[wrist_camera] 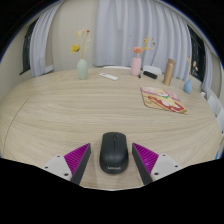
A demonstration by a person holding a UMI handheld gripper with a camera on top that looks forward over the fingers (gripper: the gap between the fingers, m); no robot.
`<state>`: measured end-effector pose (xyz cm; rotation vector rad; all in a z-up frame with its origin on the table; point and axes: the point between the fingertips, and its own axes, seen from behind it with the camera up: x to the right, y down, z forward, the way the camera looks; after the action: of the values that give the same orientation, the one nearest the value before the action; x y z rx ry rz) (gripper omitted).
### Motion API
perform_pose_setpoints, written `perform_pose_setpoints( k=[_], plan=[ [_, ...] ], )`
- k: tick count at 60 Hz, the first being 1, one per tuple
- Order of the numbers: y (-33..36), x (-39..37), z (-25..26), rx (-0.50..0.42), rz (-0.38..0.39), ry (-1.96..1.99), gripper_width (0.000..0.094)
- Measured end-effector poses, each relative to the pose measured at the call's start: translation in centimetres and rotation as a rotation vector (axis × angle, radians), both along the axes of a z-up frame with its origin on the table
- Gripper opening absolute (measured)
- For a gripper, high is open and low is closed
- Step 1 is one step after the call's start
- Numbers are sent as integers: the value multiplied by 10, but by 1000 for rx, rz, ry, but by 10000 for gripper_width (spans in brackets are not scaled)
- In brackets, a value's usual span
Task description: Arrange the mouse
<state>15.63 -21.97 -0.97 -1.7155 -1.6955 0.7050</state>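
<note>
A black computer mouse lies on the light wooden table, between my gripper's two fingers. My gripper is open: the left magenta pad and the right magenta pad each stand a small gap off the mouse's sides. The mouse rests on the table on its own, its wheel end pointing away from me.
At the table's far side stand a pale green vase with flowers, a pink cup, a small black object and bottles. A flat patterned board lies far right. White curtains hang behind.
</note>
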Motion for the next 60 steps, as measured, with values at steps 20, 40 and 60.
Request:
perform_pose_setpoints(
  k=[20, 40, 60],
  plan=[
    [-1, -9, -3, -41, -21, -24, 632],
    [3, -10, 28, -75, -40, -18, 365],
    [127, -134, 173, -20, -83, 176, 365]
  ],
)
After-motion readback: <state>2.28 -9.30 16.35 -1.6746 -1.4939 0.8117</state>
